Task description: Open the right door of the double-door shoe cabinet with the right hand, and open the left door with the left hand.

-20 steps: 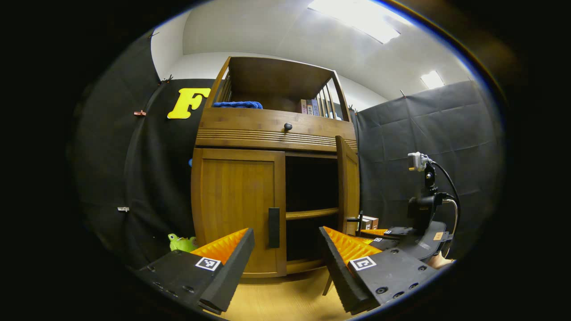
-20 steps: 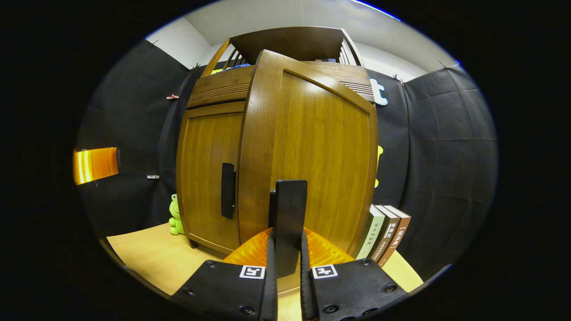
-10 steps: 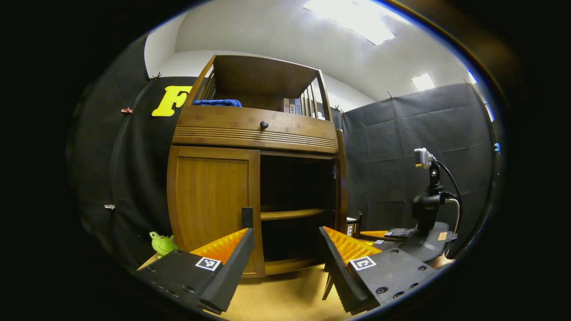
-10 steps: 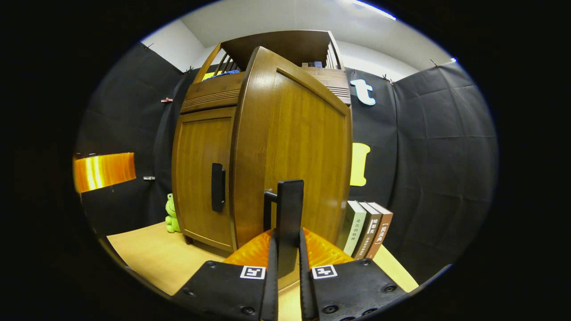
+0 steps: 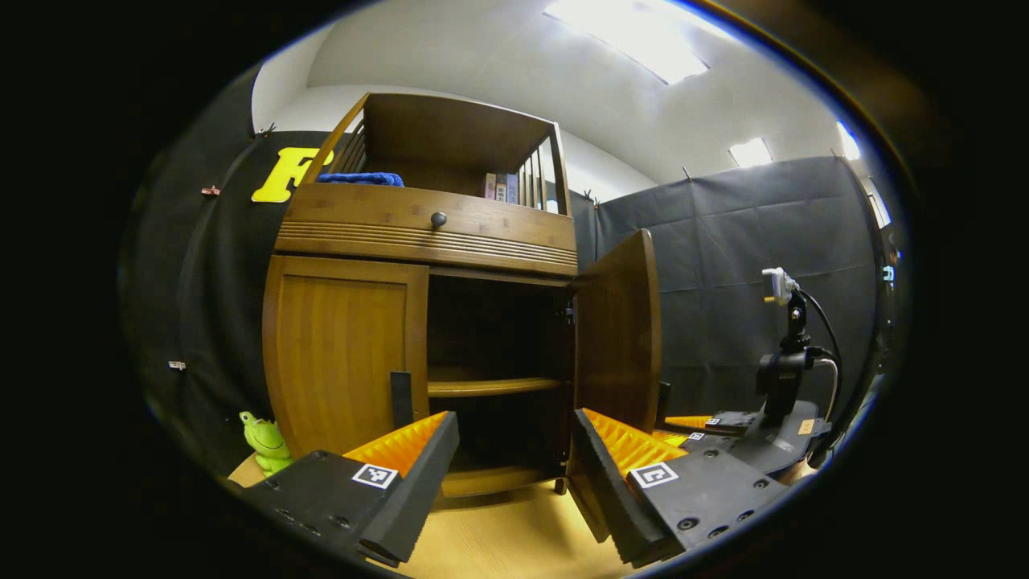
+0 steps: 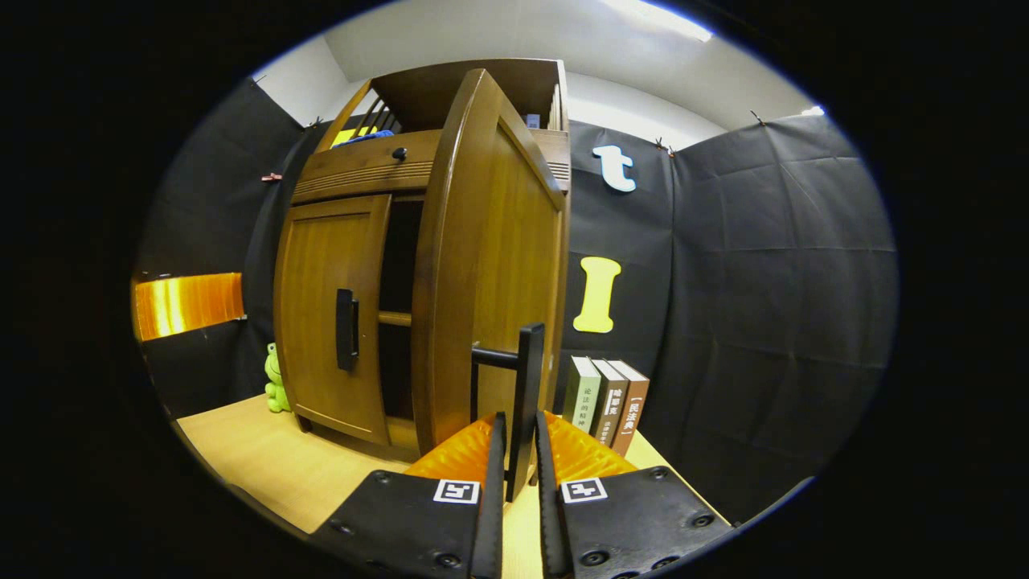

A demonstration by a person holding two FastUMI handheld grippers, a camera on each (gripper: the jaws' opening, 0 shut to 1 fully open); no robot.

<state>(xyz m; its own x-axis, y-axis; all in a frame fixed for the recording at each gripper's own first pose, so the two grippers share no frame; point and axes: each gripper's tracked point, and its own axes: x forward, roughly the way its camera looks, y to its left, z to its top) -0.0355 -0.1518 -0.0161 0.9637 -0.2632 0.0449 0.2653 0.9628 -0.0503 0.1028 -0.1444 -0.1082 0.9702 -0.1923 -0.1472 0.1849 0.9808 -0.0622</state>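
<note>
In the right gripper view the right gripper (image 6: 515, 450) sits lowest and nearest, its two fingers pressed together on the right door handle (image 6: 526, 394) — a dark upright bar held off the wood by a short post. Just behind it the right door (image 6: 490, 265) stands swung well out from the shoe cabinet (image 6: 362, 173), its outer face turned toward the camera, and through the gap beside it a dark interior with a shelf edge (image 6: 394, 318) can be seen. In the left gripper view the left gripper (image 5: 514, 462) hangs in front of the cabinet with its fingers spread wide apart and nothing between them; the open compartment lies past that gap. The left door (image 5: 342, 354) is flat and closed against the frame, its left door handle (image 5: 400, 399) standing just above and behind the left-hand finger (image 5: 418, 466), though whether they touch I cannot tell. Beyond the doors a drawer with a round knob (image 5: 438, 219) runs across the top of the cabinet, and above it an open shelf carries a blue cloth (image 5: 360, 178) and some small books. A green frog toy (image 5: 265, 438) sits on the wooden table (image 6: 265, 466) beside the cabinet's left side, and three books (image 6: 607, 398) stand upright on the far side of the open door, near the booth wall.
</note>
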